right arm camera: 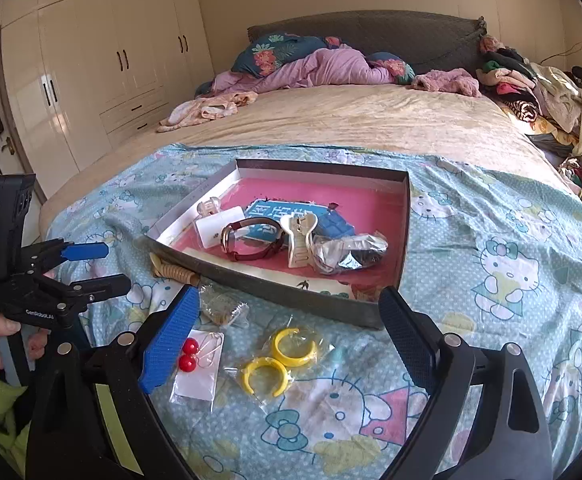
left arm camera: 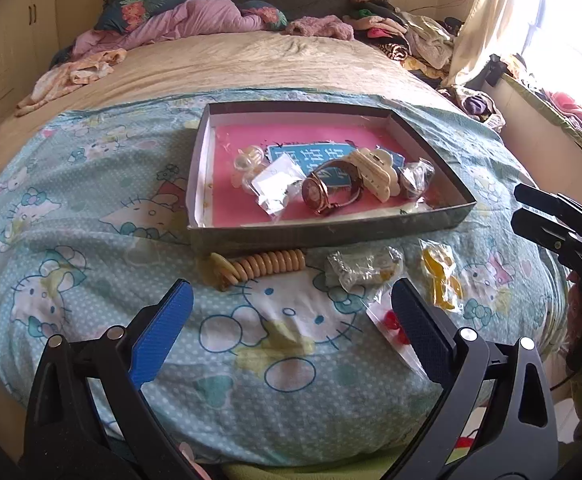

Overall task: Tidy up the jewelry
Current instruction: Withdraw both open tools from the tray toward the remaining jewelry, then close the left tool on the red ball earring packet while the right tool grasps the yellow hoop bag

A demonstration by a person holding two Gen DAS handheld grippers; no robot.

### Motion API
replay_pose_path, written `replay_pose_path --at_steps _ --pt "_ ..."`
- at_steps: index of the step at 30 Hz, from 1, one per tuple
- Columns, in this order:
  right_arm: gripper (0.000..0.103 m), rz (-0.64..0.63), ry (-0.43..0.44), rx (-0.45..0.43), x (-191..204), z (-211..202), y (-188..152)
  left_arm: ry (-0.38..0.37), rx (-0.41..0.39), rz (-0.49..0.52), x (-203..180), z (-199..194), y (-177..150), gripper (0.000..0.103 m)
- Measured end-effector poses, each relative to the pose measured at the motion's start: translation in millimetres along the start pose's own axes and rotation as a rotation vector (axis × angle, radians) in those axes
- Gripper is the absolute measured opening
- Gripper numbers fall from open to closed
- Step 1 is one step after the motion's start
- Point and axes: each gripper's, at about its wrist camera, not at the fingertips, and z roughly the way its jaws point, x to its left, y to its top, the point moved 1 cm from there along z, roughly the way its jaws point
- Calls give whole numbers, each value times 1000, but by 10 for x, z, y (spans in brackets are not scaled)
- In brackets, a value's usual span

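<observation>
A shallow dark box (left arm camera: 331,227) (right arm camera: 275,288) with a pink floor sits on the Hello Kitty sheet. It holds a rose-gold watch (left arm camera: 323,192) (right arm camera: 251,240), a cream hair claw (left arm camera: 375,172) (right arm camera: 299,236), a clear claw (left arm camera: 247,160) and small bags. In front of it lie a beige coil bracelet (left arm camera: 259,266) (right arm camera: 173,272), a bagged silver piece (left arm camera: 363,268) (right arm camera: 223,306), yellow hoop earrings (left arm camera: 441,280) (right arm camera: 279,356) and red ball earrings on a card (left arm camera: 391,322) (right arm camera: 189,354). My left gripper (left arm camera: 291,332) (right arm camera: 103,264) is open and empty. My right gripper (right arm camera: 287,344) (left arm camera: 531,216) is open and empty above the yellow hoops.
The bed runs back to a grey headboard (right arm camera: 371,28) with a purple quilt (right arm camera: 315,68) and piled clothes (right arm camera: 531,84) at the right. White wardrobes (right arm camera: 91,60) stand left. A bright window (left arm camera: 563,20) is on the right.
</observation>
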Motion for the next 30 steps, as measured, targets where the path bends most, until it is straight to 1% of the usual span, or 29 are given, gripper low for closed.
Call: replay_pose_path --at_steps 9,22,30 --pt "90 7 2 44 -42 -3 -178 -24 49 21 -144 87 -134 93" --pt "90 23 21 99 -91 58 -377 -29 68 54 -344 149 -198 93" --pt "90 58 25 120 -177 136 -446 -61 95 83 -493 256 -282 93"
